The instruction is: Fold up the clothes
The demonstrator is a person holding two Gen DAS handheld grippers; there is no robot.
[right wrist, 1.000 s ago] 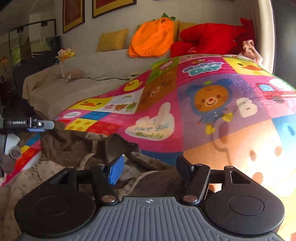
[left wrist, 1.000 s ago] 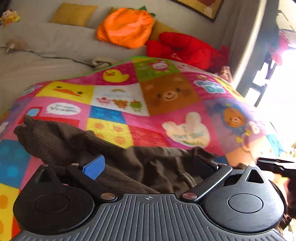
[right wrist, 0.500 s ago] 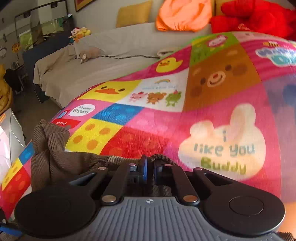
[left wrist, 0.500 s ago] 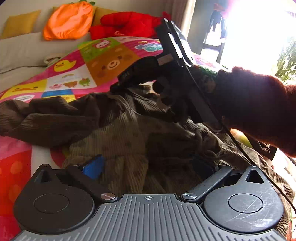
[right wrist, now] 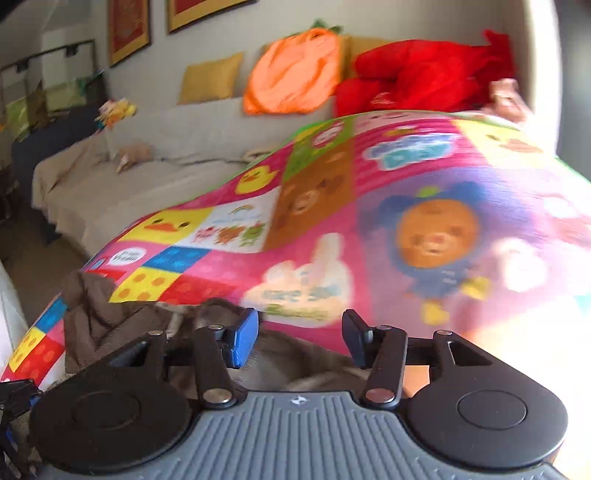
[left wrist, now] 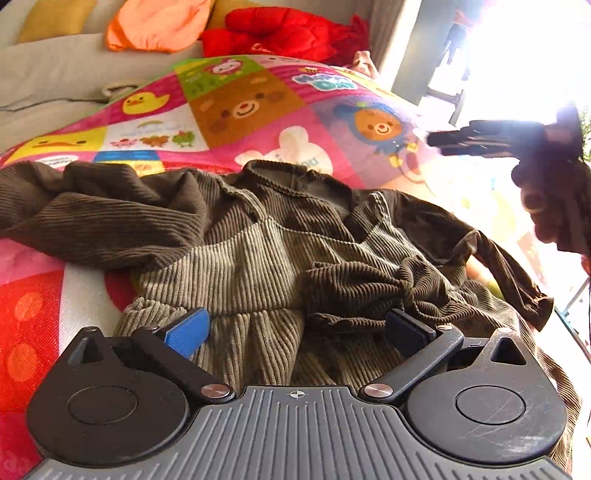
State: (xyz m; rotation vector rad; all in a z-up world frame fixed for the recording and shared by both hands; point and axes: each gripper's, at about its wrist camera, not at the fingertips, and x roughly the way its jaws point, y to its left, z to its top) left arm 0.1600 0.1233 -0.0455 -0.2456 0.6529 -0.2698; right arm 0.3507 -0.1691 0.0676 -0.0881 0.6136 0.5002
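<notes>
The patchwork play mat [left wrist: 258, 110] is filling the frame's middle, lying bare toward its upper edge. The brown corduroy garment [left wrist: 280, 251] is sprawling crumpled across the lower centre, its collar edge pointing upward. The left claw [left wrist: 295, 328] is standing wide over the hem, gripping nothing; the right claw [right wrist: 299, 336] is opening, nothing pinched.

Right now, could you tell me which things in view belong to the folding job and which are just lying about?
For the job:
- brown corduroy garment, crumpled on the patchwork play mat
- left tongs, open over it
- right tongs, opening, nothing between them

Lying about:
- orange cushion
- red plush toy
- yellow pillow
- framed pictures
</notes>
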